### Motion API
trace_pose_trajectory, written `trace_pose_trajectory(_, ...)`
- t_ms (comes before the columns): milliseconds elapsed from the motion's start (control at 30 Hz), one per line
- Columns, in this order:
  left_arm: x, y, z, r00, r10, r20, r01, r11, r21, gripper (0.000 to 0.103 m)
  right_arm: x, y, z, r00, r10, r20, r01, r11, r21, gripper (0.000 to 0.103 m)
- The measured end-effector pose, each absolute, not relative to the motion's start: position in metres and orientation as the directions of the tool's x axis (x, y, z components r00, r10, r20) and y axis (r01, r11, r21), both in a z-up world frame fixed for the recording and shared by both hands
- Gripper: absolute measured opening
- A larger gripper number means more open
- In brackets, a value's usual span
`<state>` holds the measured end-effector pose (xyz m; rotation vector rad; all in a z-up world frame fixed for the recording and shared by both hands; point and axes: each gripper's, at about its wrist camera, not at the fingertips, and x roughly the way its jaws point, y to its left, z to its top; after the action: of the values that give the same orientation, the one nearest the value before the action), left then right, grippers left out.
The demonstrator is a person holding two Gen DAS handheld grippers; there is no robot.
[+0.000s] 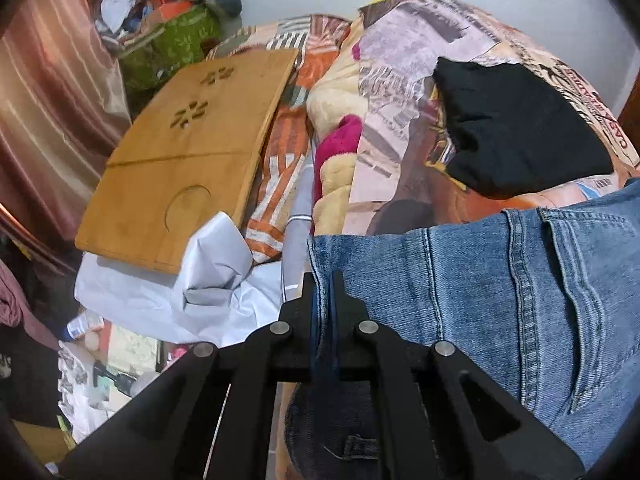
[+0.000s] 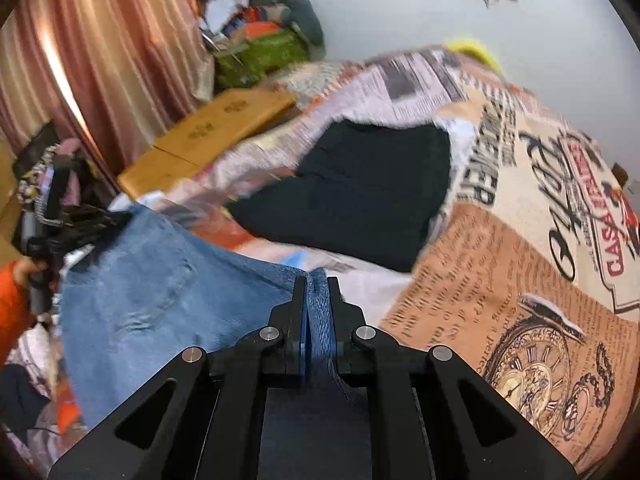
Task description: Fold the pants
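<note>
Pinching the blue jeans [image 1: 500, 280] at one edge, the left gripper [image 1: 323, 280] has its two black fingers pressed tight on a fold of denim, the cloth running down between them and out to the right, where a back pocket and its double stitching show. The right gripper [image 2: 316, 284] does the same on another edge of the jeans [image 2: 152, 280]: its fingers are closed on a bunched strip of denim, and the fabric stretches away to the left toward the other gripper, which appears there, blurred, in a hand at the end of an orange sleeve [image 2: 12, 300]. The jeans hang between the two grippers, above the near part of a bed covered with a printed bedspread [image 2: 500, 280] showing newspaper text, lettering and a pocket watch. Beyond the jeans, on that bedspread, lies a folded black garment [image 1: 520, 128]. Further left on the bed rests a wooden lap tray [image 1: 188, 152] with cut-out holes and a round recess, its near corner over a crumpled white cloth [image 1: 208, 276]. A pink and cream plush blanket [image 1: 336, 152] is bunched between the tray and the bedspread. Striped pinkish curtains [image 1: 48, 100] hang at the left, and a green bag [image 1: 176, 44] sits among clutter in the far corner by the pale wall.
</note>
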<state>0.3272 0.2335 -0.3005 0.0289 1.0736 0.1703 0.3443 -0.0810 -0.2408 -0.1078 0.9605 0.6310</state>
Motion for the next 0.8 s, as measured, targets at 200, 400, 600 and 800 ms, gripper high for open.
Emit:
trace_pose_trajectory(200,0.328,0.221,-0.300,0.439,0.185,-0.879,-0.058,0.982,0.178,0.007,0.357,-0.086,-0.246,0.351,0.444,-0.824,-0.509,0.830,0.230,0.009)
trace_pose_trajectory(400,0.305,0.215,-0.246,0.495,0.107,-0.862,-0.076,0.994,0.080,0.010,0.331,-0.137,-0.200,0.444,0.411,-0.796,-0.442,0.873,0.204,0.029)
trace_pose_trajectory(600,0.284,0.178,-0.191,0.597,0.037,-0.801,-0.046,0.999,0.012,0.032,0.296,-0.225,-0.169,0.550,0.318,-0.773,-0.321,0.934,0.156,0.054)
trace_pose_trajectory(800,0.279,0.117,-0.208,0.557,-0.043,-0.830,0.033,0.999,-0.029,0.040,0.277,-0.285,-0.201,0.483,0.208,-0.851,-0.223,0.969,0.110,0.054)
